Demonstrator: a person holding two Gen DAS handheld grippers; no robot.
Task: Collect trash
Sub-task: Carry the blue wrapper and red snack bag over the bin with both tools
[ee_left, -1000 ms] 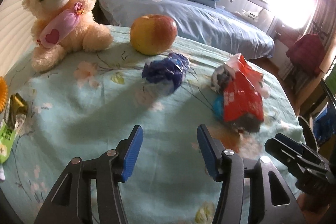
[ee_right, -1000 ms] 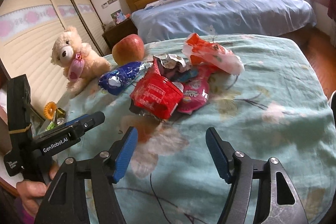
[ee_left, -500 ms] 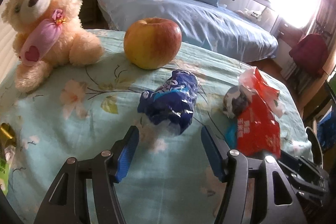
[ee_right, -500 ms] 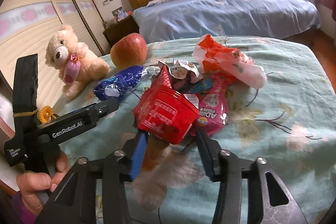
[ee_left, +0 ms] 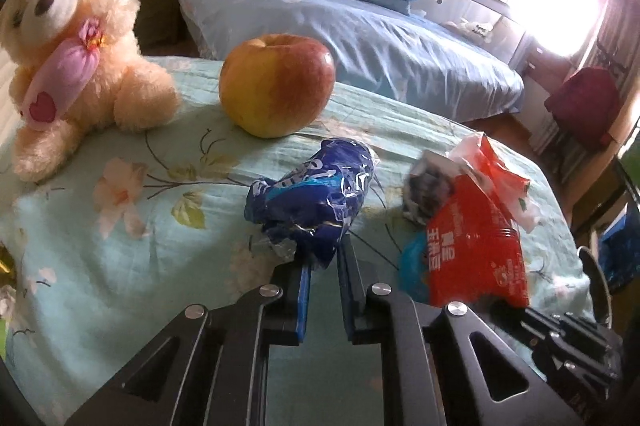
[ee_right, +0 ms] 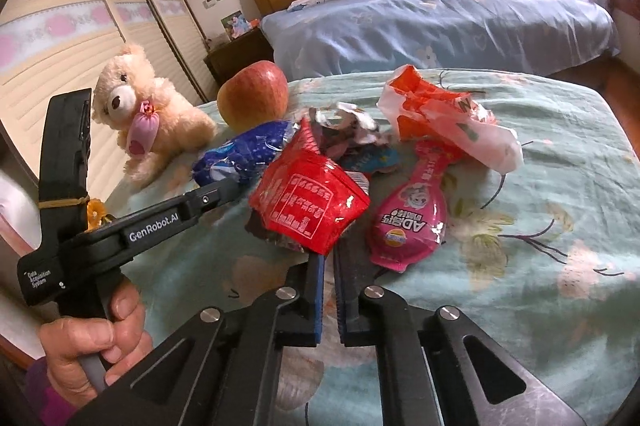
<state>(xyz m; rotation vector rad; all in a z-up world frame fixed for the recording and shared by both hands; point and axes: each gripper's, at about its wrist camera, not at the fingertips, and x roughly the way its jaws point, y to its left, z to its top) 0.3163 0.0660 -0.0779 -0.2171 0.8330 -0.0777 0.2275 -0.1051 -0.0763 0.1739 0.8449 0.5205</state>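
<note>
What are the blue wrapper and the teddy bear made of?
The blue wrapper looks like thin shiny plastic film: it crinkles and glints. The teddy bear looks like soft fluffy plush, with fuzzy cream fur; what fills it can't be seen.

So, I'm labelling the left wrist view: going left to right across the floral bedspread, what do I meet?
Teddy bear → apple → blue wrapper in the left gripper → red packet.

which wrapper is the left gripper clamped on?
The blue wrapper nearest the apple: the left gripper pinches its near end. The red wrapper is in the right gripper.
</note>
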